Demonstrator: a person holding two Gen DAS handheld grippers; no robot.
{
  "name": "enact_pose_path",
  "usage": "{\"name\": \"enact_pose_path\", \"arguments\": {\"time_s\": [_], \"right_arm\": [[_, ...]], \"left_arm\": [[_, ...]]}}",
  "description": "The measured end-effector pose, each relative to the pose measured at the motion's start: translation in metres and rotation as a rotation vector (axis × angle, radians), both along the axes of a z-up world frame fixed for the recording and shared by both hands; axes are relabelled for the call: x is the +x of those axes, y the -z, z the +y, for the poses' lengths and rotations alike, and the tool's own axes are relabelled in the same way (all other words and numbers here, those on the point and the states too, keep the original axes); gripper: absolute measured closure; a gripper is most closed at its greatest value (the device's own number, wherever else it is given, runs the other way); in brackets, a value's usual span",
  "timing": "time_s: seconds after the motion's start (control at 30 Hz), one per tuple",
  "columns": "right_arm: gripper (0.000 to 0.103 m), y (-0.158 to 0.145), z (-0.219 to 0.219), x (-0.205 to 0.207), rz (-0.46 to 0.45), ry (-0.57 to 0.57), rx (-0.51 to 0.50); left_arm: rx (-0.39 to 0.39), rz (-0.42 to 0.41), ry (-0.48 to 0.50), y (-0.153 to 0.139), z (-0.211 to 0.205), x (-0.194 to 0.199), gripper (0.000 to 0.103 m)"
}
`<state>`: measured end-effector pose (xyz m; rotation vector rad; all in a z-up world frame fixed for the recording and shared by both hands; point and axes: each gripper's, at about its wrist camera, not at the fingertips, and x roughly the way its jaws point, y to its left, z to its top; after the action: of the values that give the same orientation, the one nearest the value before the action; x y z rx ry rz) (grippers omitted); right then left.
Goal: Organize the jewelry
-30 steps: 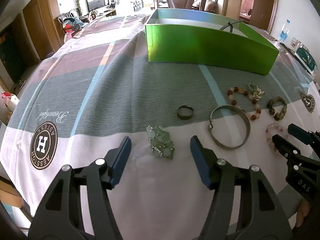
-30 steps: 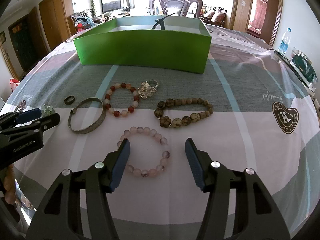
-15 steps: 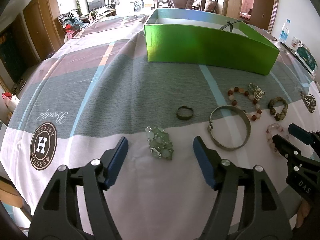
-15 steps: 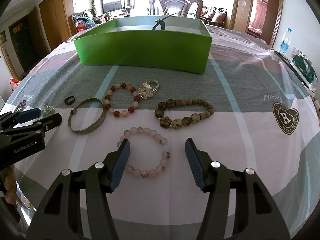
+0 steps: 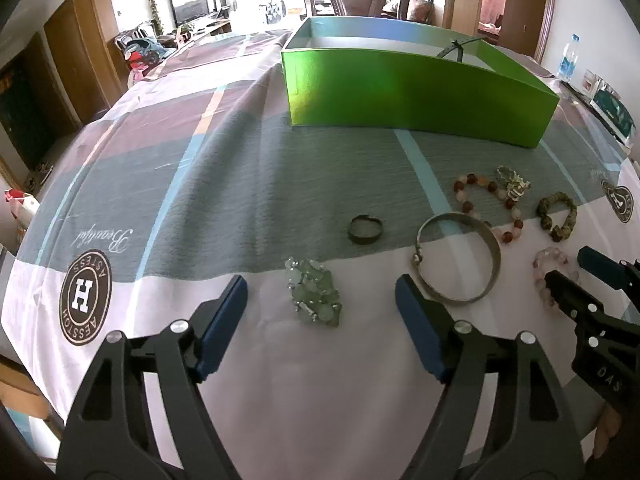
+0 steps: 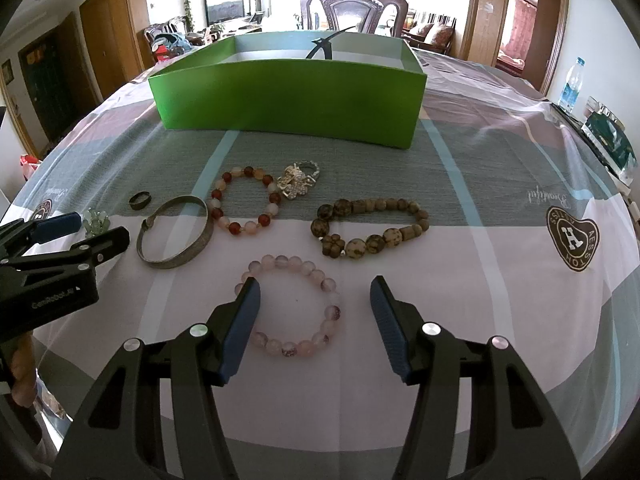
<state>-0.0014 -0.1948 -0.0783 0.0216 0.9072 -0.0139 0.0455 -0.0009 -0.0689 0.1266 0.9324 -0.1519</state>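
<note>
My left gripper (image 5: 320,304) is open, its jaws either side of a green glass-bead bracelet (image 5: 314,298) on the cloth. A dark ring (image 5: 365,229), a silver bangle (image 5: 460,264) and a red-and-white bead bracelet (image 5: 490,206) lie beyond. My right gripper (image 6: 316,312) is open around a pink bead bracelet (image 6: 292,308). In the right wrist view a brown bead bracelet (image 6: 370,226), a rhinestone brooch (image 6: 298,180), the red-and-white bracelet (image 6: 244,200) and the bangle (image 6: 174,236) lie ahead. An open green box (image 6: 288,96) stands behind; it shows in the left wrist view (image 5: 412,98) too.
The table wears a grey, pink and white checked cloth (image 5: 200,184) with round logos. A water bottle (image 6: 570,84) and a dark tray (image 6: 610,140) sit at the far right edge. A wooden chair (image 6: 354,4) stands behind the box.
My left gripper has opened wider and drawn back a little from the green bracelet. The right gripper has not moved.
</note>
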Motion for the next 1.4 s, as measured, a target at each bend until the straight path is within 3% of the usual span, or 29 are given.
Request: {"name": "enact_pose_path", "arguments": {"time_s": [0.73,0.83,0.87,0.97,1.0,1.03,1.23,1.4], "right_arm": [[0.046,0.001,0.001,0.0,-0.007,0.006,0.008],[0.062,0.0,0.001,-0.002,-0.017,-0.007,0.012],[0.07,-0.001,0.002,-0.003,-0.017,-0.012,0.012],[0.092,-0.002,0.003,-0.001,-0.007,-0.022,0.03],[0.094,-0.002,0.003,-0.001,-0.003,-0.028,0.044],[0.094,-0.003,0.003,-0.001,0.0,-0.034,0.055],[0.095,-0.018,0.002,-0.005,-0.042,-0.035,0.059],[0.095,-0.046,-0.006,-0.001,-0.101,-0.034,0.056]], "left_arm": [[0.001,-0.007,-0.001,0.001,-0.003,0.0,0.024],[0.01,-0.02,0.009,0.001,-0.004,-0.001,0.025],[0.006,-0.022,0.015,0.001,-0.004,-0.001,0.027],[-0.032,-0.019,0.042,-0.001,-0.003,0.0,0.056],[-0.034,-0.025,0.045,-0.002,-0.002,0.001,0.074],[-0.047,-0.02,0.052,-0.003,0.0,0.002,0.085],[-0.098,0.0,0.066,-0.008,0.012,0.009,0.089],[-0.105,-0.046,0.063,-0.029,0.018,0.013,0.089]]}}
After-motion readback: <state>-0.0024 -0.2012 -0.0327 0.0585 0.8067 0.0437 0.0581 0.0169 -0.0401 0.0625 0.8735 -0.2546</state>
